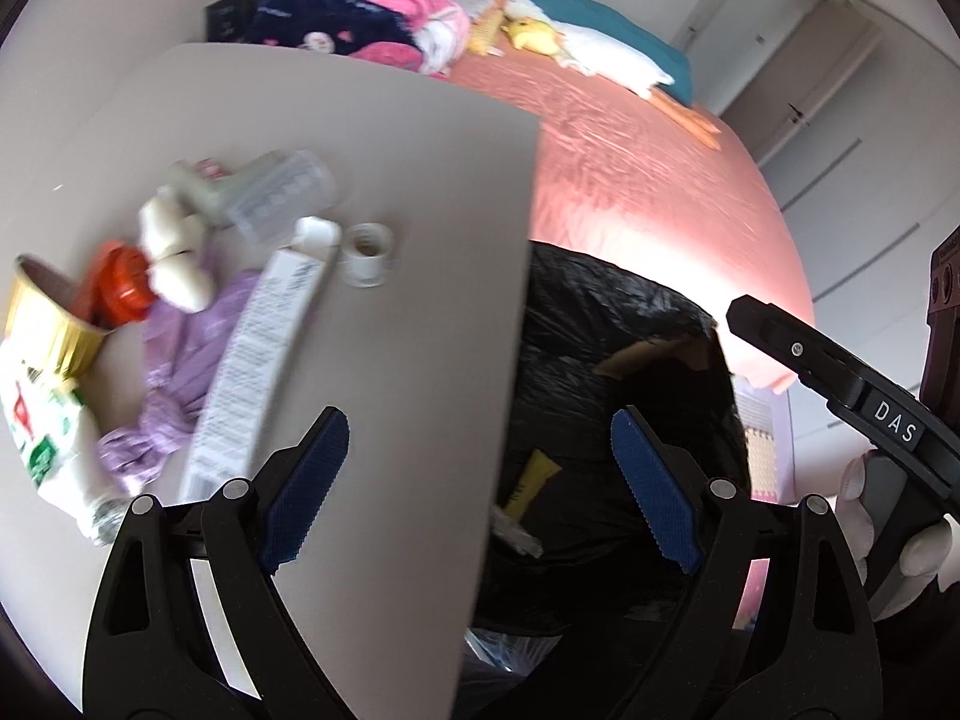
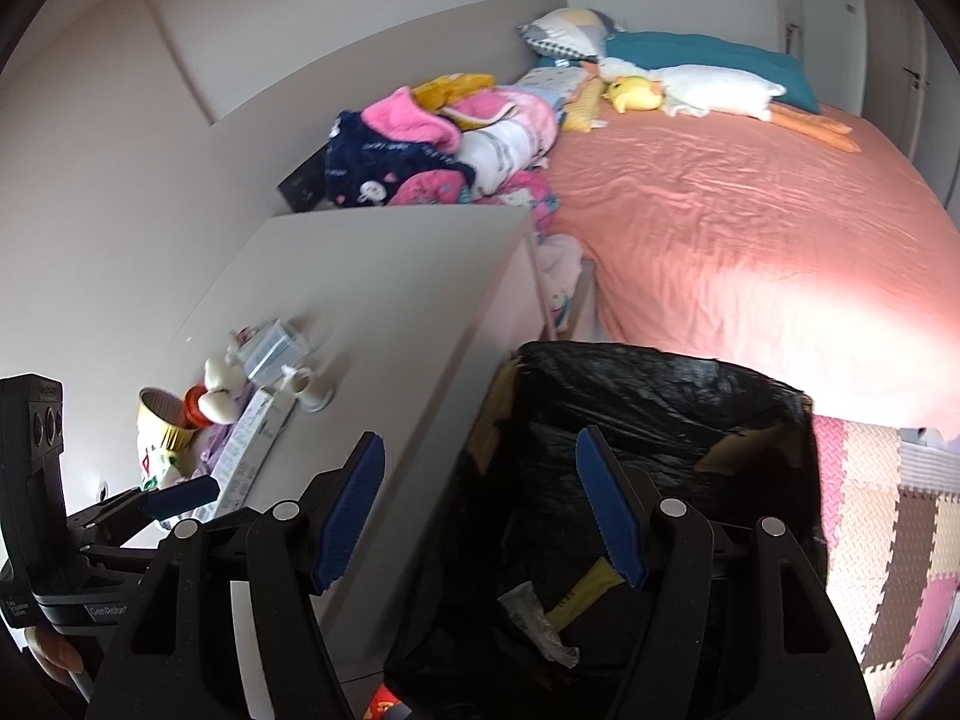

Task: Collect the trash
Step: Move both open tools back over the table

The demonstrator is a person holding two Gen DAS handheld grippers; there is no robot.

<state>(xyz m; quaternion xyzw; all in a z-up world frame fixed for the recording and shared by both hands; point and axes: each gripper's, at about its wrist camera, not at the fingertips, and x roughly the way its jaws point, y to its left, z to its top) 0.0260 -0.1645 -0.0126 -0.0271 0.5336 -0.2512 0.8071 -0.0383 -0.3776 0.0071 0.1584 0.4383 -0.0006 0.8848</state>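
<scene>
At the far left of the desk point(image 1: 372, 138) lies the trash: a gold-rimmed cup point(image 1: 51, 318) on its side, a white packet point(image 1: 48, 438) below it, an orange cap point(image 1: 120, 285), a white figure point(image 1: 174, 252), a purple wrapper point(image 1: 174, 372), a long white box point(image 1: 258, 354), a clear cup point(image 1: 282, 195) and a small white lid point(image 1: 367, 255). The pile is blurred in the left wrist view. It sits well back from the desk's right edge, leaving a broad bare strip of desktop between the lid and that edge.

The left gripper point(image 1: 480, 468) hangs over that edge, fingers spread wide with nothing between them: one blue pad above the desktop, the other above the bin point(image 1: 624, 312). The black-lined bin stands just beside the desk, its mouth open upward; a yellow tube point(image 2: 591, 591) and a crumpled wrapper point(image 2: 540, 618) lie inside.

The right gripper point(image 2: 480, 510) likewise straddles the desk edge and the bin mouth, fingers parted and empty. In the left wrist view it shows as a black arm at the right, held in a white-gloved hand point(image 1: 888, 516).

Right of the bin lies the bed point(image 2: 750, 228) with a bare pink sheet, clothes point(image 2: 438, 144) heaped at its head, and foam mats point(image 2: 888, 540) on the floor.
</scene>
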